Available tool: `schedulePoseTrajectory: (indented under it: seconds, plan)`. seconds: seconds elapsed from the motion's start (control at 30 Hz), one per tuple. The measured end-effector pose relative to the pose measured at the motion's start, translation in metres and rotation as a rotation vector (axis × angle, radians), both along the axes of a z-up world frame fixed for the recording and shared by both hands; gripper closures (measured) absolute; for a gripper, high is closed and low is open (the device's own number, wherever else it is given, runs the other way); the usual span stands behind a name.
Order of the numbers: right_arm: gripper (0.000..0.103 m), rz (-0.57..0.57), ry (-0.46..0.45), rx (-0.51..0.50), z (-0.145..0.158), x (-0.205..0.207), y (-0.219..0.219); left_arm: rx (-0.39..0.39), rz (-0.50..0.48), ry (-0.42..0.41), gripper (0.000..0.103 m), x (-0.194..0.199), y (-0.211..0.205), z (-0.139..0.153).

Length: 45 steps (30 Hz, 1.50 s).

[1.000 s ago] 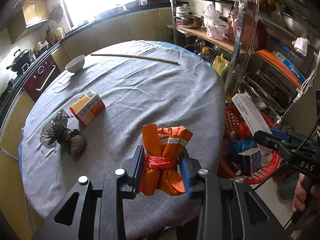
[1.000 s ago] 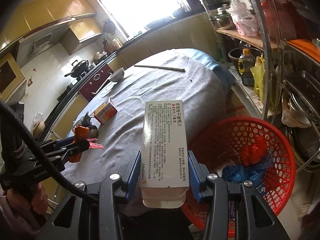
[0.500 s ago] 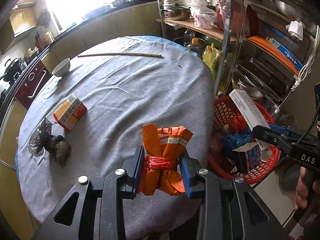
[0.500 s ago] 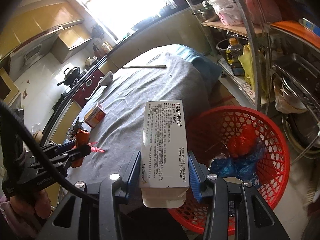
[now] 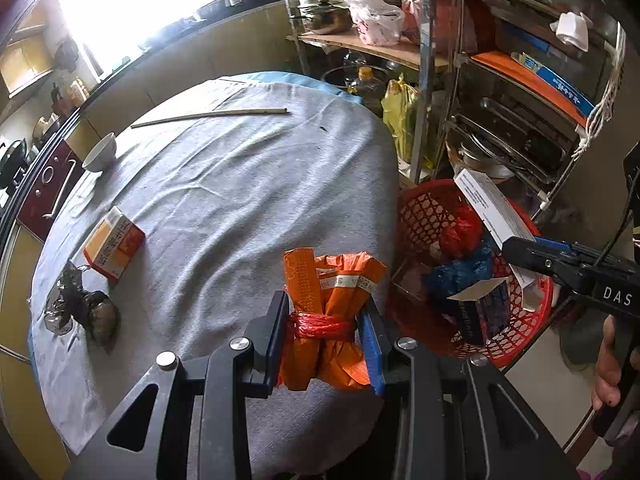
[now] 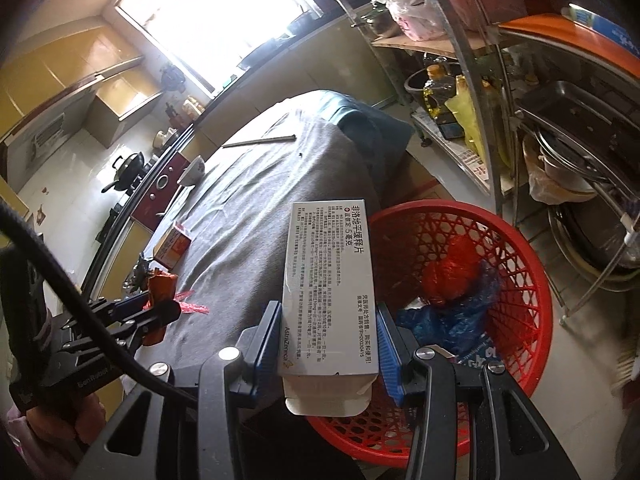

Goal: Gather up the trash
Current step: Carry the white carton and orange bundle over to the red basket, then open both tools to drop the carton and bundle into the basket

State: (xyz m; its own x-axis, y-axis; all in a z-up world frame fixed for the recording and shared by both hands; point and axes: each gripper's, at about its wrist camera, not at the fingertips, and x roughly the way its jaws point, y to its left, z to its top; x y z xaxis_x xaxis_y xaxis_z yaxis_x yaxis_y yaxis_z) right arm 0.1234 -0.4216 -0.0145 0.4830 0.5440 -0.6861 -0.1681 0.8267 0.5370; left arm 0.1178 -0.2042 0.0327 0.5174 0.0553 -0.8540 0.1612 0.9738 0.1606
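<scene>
My left gripper (image 5: 326,344) is shut on an orange wrapper bundle (image 5: 334,280) tied with red plastic, held over the near right edge of the grey-clothed round table (image 5: 240,184). My right gripper (image 6: 330,352) is shut on a long white medicine box (image 6: 328,276), held over the rim of the red mesh basket (image 6: 516,280) on the floor. The basket (image 5: 416,208) holds red and blue bags and a dark carton. An orange-and-white box (image 5: 114,244) and a crumpled dark bag (image 5: 82,308) lie on the table's left side.
A white bowl (image 5: 100,152) and a long chopstick (image 5: 208,116) rest at the table's far side. A metal shelf rack (image 5: 500,92) with pots, bags and pans stands right behind the basket. Kitchen counters and a stove run along the left.
Both grippers have shifted right and down toward the red basket, carrying their loads. The basket looks larger and closer in both views; the wrists have rolled slightly.
</scene>
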Motion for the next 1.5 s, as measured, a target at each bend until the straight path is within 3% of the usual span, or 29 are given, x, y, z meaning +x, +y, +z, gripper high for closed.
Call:
schedulePoseTrajectory:
  seconds: [0.27, 0.73, 0.97, 1.03, 1.1, 1.37, 1.5]
  plan:
    - [0.056, -0.048, 0.02, 0.006, -0.004, -0.001, -0.017, -0.05, -0.048, 0.014, 0.067, 0.002, -0.012, -0.005]
    - [0.056, -0.188, 0.079, 0.021, -0.02, 0.009, -0.067, -0.292, -0.176, 0.103, 0.067, 0.008, -0.047, -0.022]
    - [0.055, -0.209, 0.114, 0.038, -0.029, 0.011, -0.072, -0.317, -0.199, 0.116, 0.066, 0.01, -0.057, -0.029]
    - [0.054, -0.207, 0.122, 0.047, -0.031, 0.012, -0.071, -0.32, -0.193, 0.123, 0.052, 0.011, -0.057, -0.033]
    - [0.054, -0.209, 0.129, 0.062, -0.033, 0.013, -0.069, -0.321, -0.183, 0.114, 0.047, 0.011, -0.054, -0.034]
    - [0.054, -0.197, 0.104, 0.067, -0.029, 0.011, -0.065, -0.329, -0.13, 0.121, 0.046, 0.008, -0.03, -0.038]
    - [0.054, -0.164, 0.043, 0.182, -0.019, 0.008, -0.062, -0.338, -0.094, 0.122, 0.046, 0.002, -0.017, -0.04]
